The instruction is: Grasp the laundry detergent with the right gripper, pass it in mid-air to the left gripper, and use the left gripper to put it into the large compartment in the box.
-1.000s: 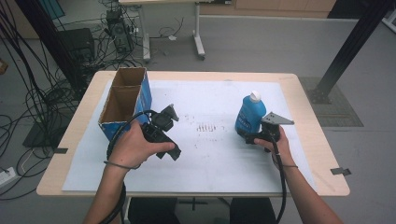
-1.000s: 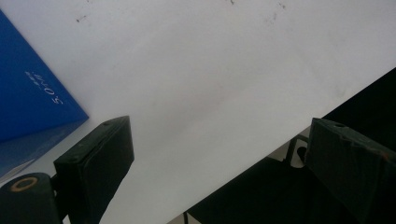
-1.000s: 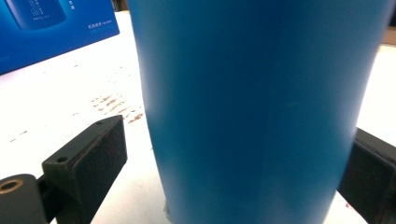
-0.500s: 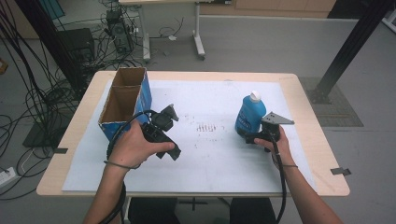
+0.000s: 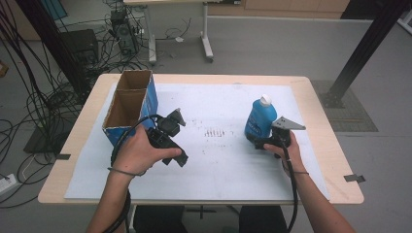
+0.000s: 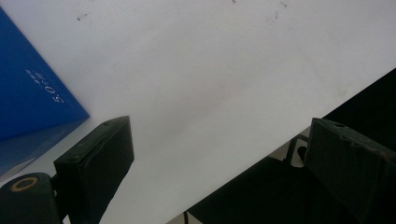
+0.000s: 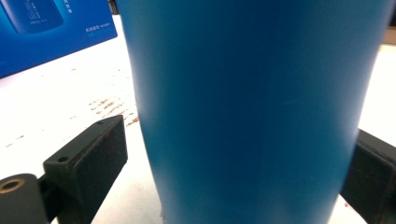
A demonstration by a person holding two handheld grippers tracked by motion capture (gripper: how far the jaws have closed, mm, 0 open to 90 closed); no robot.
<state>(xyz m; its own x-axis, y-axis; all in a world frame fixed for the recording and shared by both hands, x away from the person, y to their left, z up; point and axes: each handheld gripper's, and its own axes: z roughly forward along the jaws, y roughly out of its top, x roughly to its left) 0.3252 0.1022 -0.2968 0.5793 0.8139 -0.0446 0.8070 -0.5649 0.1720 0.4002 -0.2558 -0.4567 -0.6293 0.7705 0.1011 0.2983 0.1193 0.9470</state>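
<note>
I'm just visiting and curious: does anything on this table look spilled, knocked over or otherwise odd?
Nothing is tipped: the blue plastic bottle with the white cap stands upright, and the open blue cardboard box sits squarely. The one oddity is a patch of small brownish specks on the white table cover, like old stains.

You have an open blue cardboard box [image 5: 130, 108] far left | white mat [image 5: 209, 160] over wooden table [image 5: 320, 126] | brown specks [image 5: 212, 132] mid-mat | cables [image 5: 34, 97] on floor, left.
</note>
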